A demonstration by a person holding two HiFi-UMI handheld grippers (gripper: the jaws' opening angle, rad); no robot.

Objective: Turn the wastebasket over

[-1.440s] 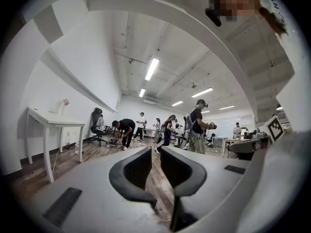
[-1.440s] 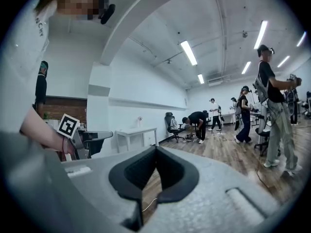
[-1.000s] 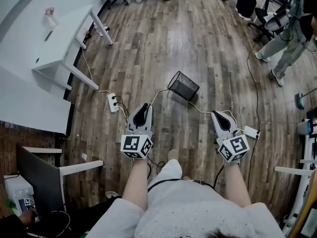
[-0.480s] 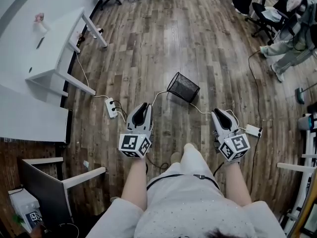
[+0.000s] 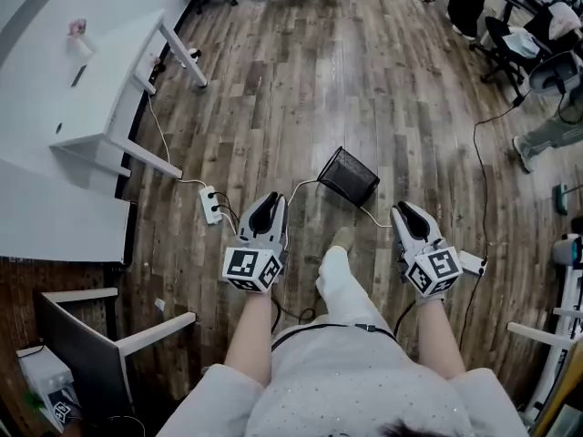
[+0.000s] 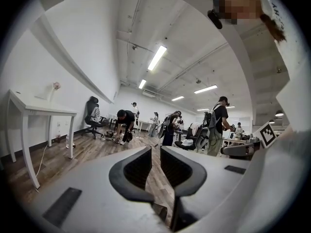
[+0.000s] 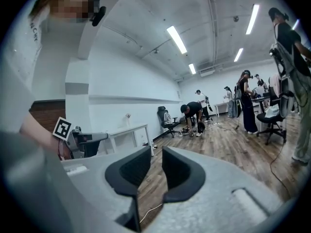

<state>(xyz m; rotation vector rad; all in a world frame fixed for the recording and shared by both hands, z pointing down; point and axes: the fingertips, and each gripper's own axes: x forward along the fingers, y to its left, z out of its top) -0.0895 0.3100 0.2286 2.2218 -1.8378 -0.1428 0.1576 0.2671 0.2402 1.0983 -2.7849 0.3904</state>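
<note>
A black mesh wastebasket (image 5: 349, 176) lies on its side on the wood floor, its open mouth tilted toward the upper left of the head view. My left gripper (image 5: 270, 204) hovers short of it on the left, and its jaws (image 6: 156, 152) stand slightly apart with nothing between them. My right gripper (image 5: 407, 215) hovers short of it on the right. Its jaws (image 7: 156, 152) are opening, with only floor showing in the gap. Neither gripper touches the basket, which appears in neither gripper view.
A white power strip (image 5: 211, 205) and its cables lie left of the basket, and a white adapter (image 5: 472, 262) lies at the right. A white table (image 5: 100, 89) stands at the left. Office chairs (image 5: 510, 39) and people stand farther off. My own leg (image 5: 342, 276) is between the grippers.
Both grippers have come forward, so the wastebasket now lies closer, just ahead and between them. My leg has stepped forward between the arms.
</note>
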